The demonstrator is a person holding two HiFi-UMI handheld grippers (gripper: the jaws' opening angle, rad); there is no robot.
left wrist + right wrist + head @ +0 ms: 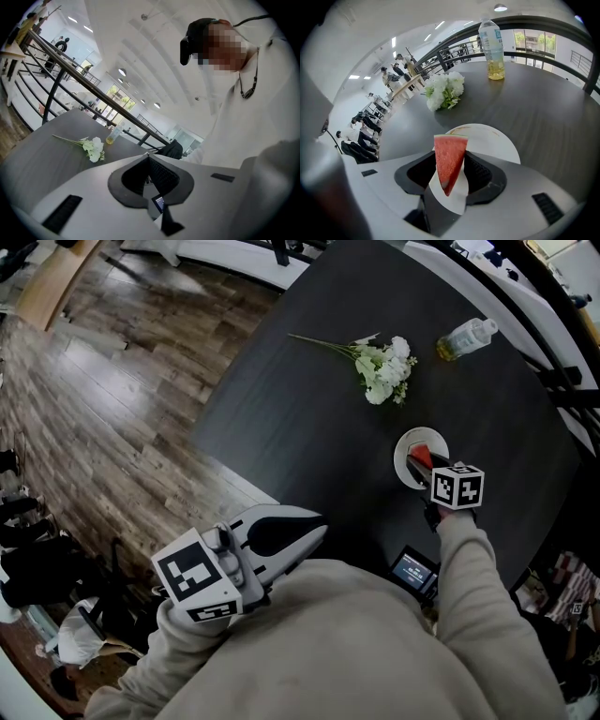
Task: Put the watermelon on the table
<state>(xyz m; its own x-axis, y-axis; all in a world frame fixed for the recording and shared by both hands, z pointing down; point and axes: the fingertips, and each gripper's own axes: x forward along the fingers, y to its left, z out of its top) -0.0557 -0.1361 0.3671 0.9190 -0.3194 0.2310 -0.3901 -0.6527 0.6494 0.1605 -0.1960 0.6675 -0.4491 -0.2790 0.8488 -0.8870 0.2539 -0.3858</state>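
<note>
A red wedge of watermelon [449,161] with a thin green rind stands upright between the jaws of my right gripper [450,165], which is shut on it. The slice [421,458] hangs just over a round white plate [410,441] on the dark round table [300,418], and the right gripper [425,466] reaches in from the near side. The plate [494,140] lies directly beneath and behind the slice. My left gripper [286,529] is shut with nothing in it, held close to my body off the table's near-left edge. In its own view the left gripper [148,157] points up past the table.
A bunch of white flowers [385,370] lies mid-table, beyond the plate. A plastic bottle [466,337] of yellowish liquid lies farther right near a black railing [553,310]. A small lit screen [413,571] sits by my right sleeve. Wooden floor [112,409] stretches left.
</note>
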